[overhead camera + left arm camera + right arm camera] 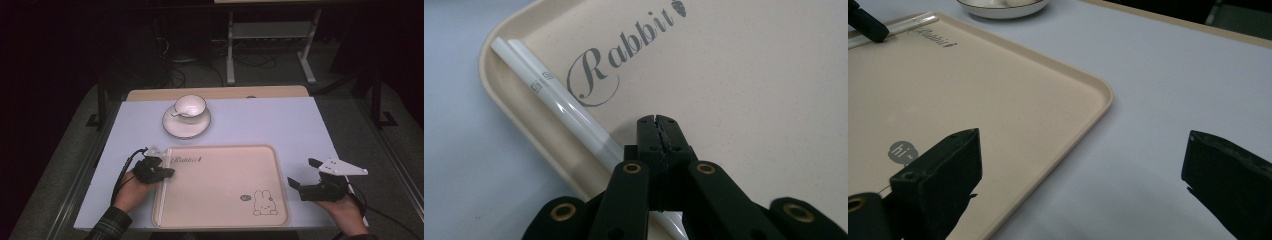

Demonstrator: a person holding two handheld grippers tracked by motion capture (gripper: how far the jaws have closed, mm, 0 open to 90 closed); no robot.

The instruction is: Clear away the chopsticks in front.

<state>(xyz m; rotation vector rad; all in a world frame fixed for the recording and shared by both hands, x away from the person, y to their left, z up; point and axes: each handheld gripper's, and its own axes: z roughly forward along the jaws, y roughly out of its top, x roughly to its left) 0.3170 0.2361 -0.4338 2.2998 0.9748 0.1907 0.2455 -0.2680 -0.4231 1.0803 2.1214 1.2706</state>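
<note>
A beige tray with "Rabbit" lettering and a rabbit drawing lies at the table's front middle. Two white chopsticks lie side by side along its left rim. My left gripper rests over that rim, jaws pressed together with nothing between them; the chopsticks run underneath it. My right gripper hovers just off the tray's right edge, jaws wide apart over bare table. In the right gripper view the left gripper's tip sits by the chopsticks.
A white cup stands on a white saucer behind the tray, toward the left; the saucer's edge also appears in the right gripper view. The light blue table top ends at a wooden back edge.
</note>
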